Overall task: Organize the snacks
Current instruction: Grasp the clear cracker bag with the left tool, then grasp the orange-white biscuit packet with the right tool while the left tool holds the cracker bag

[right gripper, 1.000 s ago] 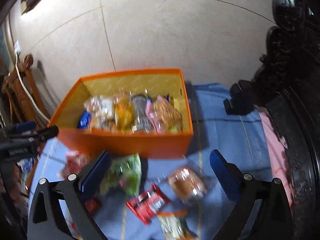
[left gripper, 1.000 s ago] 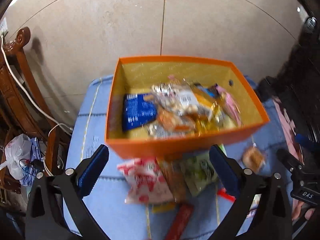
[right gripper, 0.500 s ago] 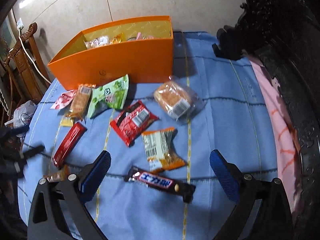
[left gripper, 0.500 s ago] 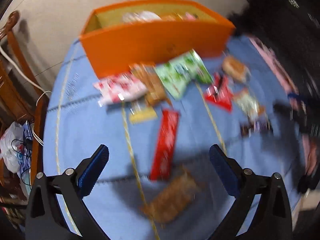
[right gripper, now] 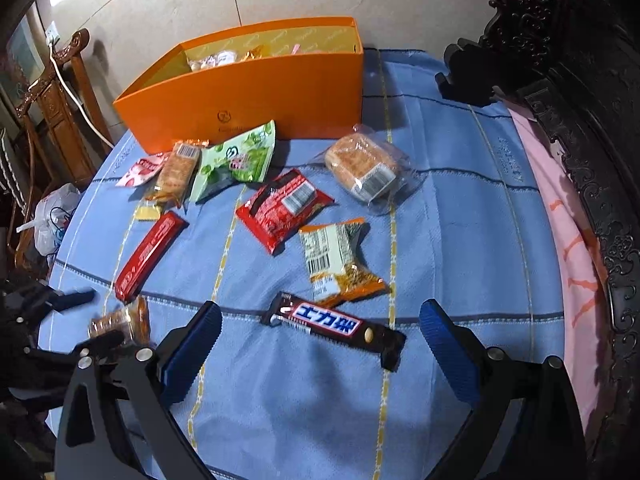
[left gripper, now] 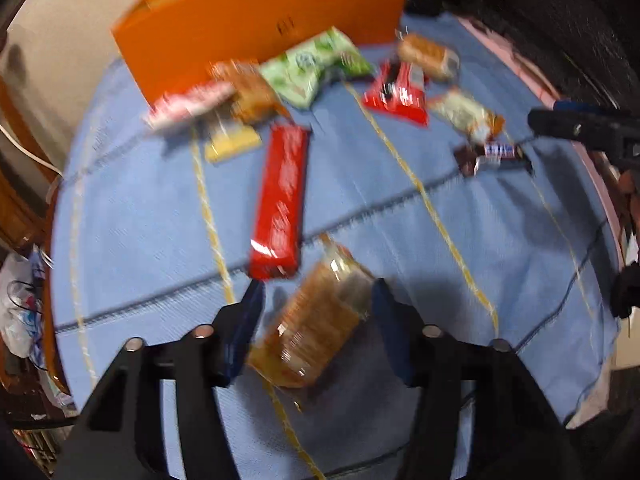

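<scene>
Loose snacks lie on a blue cloth (right gripper: 460,208) in front of an orange box (right gripper: 256,92) that holds several packets. My left gripper (left gripper: 318,292) points down over a brown biscuit packet (left gripper: 320,332). Its jaws are closing with the packet between the blue pads, and no firm pinch shows. A long red bar (left gripper: 280,200) lies just beyond it. My right gripper (right gripper: 320,312) stands wide open above a dark chocolate bar (right gripper: 332,326), which lies between its fingertips. The left gripper (right gripper: 88,320) and its brown packet (right gripper: 120,322) show at the left edge of the right wrist view.
Green (right gripper: 240,156), red (right gripper: 280,204), orange-white (right gripper: 340,256) and clear bread (right gripper: 364,168) packets lie between the grippers and the box. A wooden chair (right gripper: 60,92) and a plastic bag (right gripper: 52,216) stand left. Dark carved furniture (right gripper: 580,80) and pink cloth (right gripper: 560,216) border the right.
Both grippers dropped from over the box to the loose snacks in front. The left jaws narrowed around the brown packet. The right jaws stayed wide.
</scene>
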The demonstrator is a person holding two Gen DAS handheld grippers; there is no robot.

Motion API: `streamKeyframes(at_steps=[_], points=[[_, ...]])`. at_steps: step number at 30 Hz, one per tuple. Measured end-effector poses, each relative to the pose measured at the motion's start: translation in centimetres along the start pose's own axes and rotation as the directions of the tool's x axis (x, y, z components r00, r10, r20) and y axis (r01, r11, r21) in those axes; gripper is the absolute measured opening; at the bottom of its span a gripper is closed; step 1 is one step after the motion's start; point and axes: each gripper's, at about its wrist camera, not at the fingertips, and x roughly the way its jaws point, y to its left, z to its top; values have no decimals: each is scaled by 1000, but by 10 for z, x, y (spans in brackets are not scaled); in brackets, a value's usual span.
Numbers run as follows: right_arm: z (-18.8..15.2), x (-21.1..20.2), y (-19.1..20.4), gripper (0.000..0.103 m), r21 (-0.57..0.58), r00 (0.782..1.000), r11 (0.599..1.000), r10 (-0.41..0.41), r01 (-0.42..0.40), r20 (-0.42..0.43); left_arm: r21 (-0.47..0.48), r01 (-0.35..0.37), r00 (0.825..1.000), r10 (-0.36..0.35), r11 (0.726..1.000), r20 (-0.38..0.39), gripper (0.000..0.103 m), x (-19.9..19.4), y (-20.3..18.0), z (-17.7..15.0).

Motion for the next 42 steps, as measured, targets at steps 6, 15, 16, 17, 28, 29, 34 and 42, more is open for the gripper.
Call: streamKeyframes(at_steps=[6,15,16,17,28,29,34,42], points=[[-10,0,0,100,9,1000,1000,-3,3,-10,19,-24,1000,24,1000,5,66,3,-6,-6],[-16,-5,1,100,20,1000,1000,-3,3,-7,85,-51,998,53,995,-22,42,14,-13,-11],[-17,-6,1,100,20,1000,1000,-2,2,-7,76,-43,999,45,996,-25,40,14,-11,-10],[-17,-5,1,100,17,1000,1000,-2,2,-8,72,-39,999,41,997,-23,40,12,-9,-9],[3,8,-8,100,14,1000,1000,-21,21,1,-75,13,997,-7,997,78,37,-27,17,7],[7,13,-7,100,3,1000,1000,-28,28,1,-85,21,997,-14,996,80,37,-30,18,7],[19,39,-3,75,-38,999,999,-13,11,-44,-121,41,996,-31,992,79,37,-30,20,12],[21,65,-1,76,-77,996,996,-41,34,-79,-132,44,997,-36,990,61,37,-22,17,17]])
